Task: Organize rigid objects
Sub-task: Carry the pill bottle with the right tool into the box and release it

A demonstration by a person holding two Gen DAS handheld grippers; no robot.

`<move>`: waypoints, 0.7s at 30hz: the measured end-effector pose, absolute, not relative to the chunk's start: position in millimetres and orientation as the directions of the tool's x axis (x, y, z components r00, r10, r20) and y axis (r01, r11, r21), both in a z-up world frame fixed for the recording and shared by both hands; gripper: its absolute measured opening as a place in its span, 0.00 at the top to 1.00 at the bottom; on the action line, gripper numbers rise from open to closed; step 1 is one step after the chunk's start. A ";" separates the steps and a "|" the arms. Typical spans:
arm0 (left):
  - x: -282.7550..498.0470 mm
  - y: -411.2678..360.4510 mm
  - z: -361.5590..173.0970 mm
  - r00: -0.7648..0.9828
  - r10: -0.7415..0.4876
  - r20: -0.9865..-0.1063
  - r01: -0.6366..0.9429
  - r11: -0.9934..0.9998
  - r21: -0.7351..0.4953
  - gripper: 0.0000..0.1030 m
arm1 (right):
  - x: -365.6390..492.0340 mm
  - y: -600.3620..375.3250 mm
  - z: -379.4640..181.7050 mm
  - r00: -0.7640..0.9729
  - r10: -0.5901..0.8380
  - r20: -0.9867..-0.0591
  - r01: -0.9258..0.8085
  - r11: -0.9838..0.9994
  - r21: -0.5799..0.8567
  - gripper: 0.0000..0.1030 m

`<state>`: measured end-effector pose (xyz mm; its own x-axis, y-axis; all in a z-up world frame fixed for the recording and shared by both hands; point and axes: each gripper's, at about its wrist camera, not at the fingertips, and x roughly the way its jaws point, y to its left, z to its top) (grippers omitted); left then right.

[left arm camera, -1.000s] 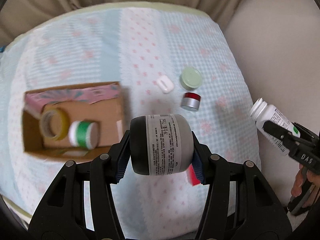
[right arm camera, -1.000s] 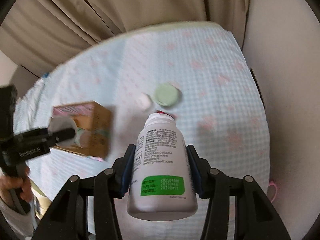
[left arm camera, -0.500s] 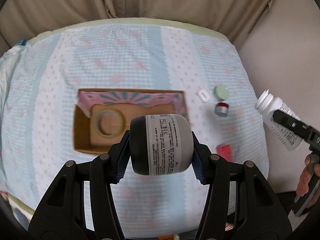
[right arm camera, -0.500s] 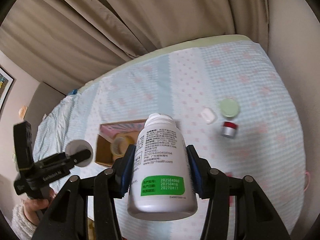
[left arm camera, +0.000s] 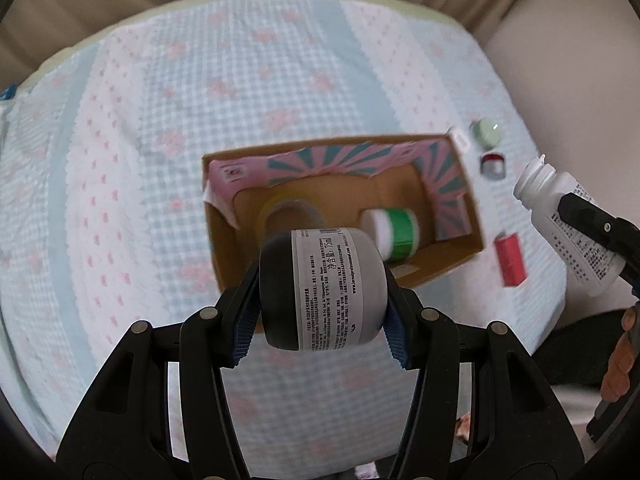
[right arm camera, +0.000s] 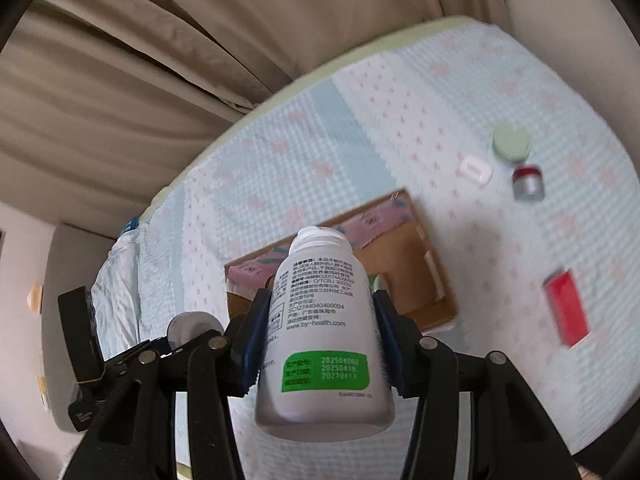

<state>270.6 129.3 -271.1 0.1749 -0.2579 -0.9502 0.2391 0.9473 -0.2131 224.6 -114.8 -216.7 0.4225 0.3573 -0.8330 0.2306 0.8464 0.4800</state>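
Note:
My left gripper is shut on a grey and black jar, held above the near edge of an open cardboard box. In the box lie a tape roll and a green and white container. My right gripper is shut on a white pill bottle with a green label, held in the air over the same box. The bottle also shows at the right in the left wrist view. The left gripper with its jar shows at the lower left of the right wrist view.
On the blue checked cloth right of the box lie a green round lid, a white earbud case, a small red-capped silver jar and a flat red item. Beige curtains hang behind the table.
Both grippers have moved to the left over the table, still holding their items. The box now sits more to the right in the left wrist view, nearer beneath both grippers.

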 end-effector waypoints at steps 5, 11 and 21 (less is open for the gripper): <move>288.0 138.1 -307.1 0.114 -0.247 -0.962 0.261 0.942 -0.211 0.51 | 234.9 -98.5 -250.5 0.388 0.343 -0.855 0.284 0.838 0.465 0.55; 305.1 130.7 -344.5 0.052 -0.219 -0.974 0.284 0.938 -0.196 0.51 | 259.6 -101.7 -289.8 0.348 0.312 -0.884 0.308 0.853 0.422 0.55; 331.7 104.8 -382.8 -0.020 -0.180 -0.984 0.359 0.917 -0.175 0.51 | 286.8 -114.0 -338.4 0.276 0.295 -0.915 0.362 0.850 0.384 0.55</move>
<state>331.7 104.8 -382.8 -0.0196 -0.1797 -0.9835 0.3586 0.9170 -0.1747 286.8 -114.0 -338.4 0.2764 0.2951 -0.9146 0.3622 0.8495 0.3835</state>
